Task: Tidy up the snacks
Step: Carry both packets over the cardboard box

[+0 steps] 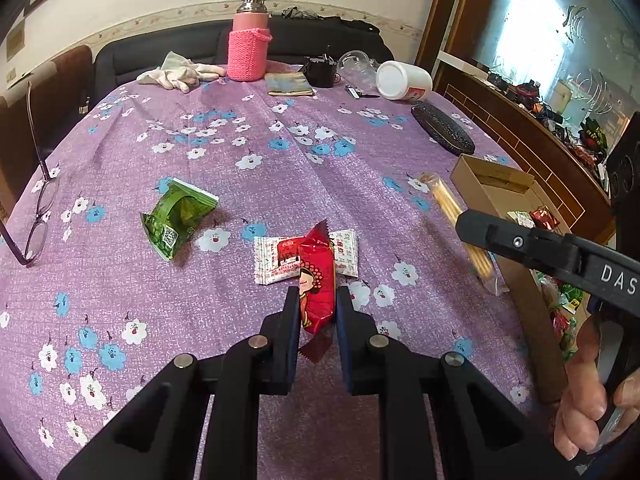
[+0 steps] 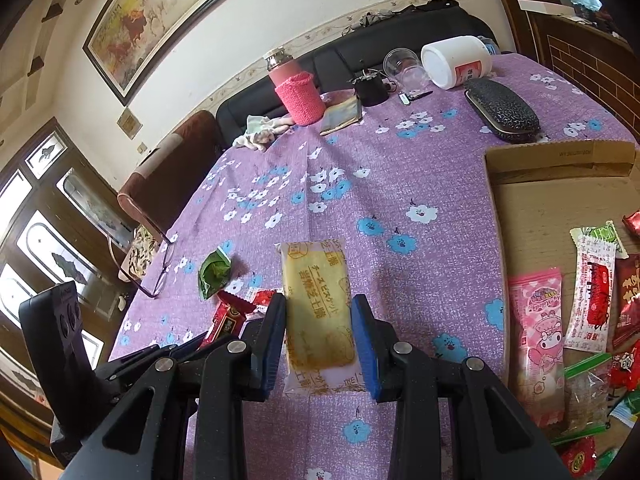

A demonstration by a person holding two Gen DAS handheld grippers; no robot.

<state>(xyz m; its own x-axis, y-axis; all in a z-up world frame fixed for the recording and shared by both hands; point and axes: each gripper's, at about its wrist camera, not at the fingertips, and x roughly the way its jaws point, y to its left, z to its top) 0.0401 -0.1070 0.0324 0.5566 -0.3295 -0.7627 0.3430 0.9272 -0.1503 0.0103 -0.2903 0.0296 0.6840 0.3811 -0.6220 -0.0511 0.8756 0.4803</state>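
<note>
Red snack packet (image 1: 317, 280) pinched in my left hand-held gripper (image 1: 318, 312), yellow biscuit pack (image 2: 318, 312) clamped in my right hand-held gripper (image 2: 319, 322), both lifted left of the cardboard box (image 2: 560, 168), I judge for boxing.

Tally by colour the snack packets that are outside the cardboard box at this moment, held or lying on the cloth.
Red: 1, the red packet in the left gripper
Yellow: 1, the yellow packet in the right gripper
Green: 1, the green packet on the cloth
White: 1, the white packet on the cloth
Total: 4

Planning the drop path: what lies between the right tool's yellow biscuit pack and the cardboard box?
Only bare flowered tablecloth, seen in the right wrist view.
</note>
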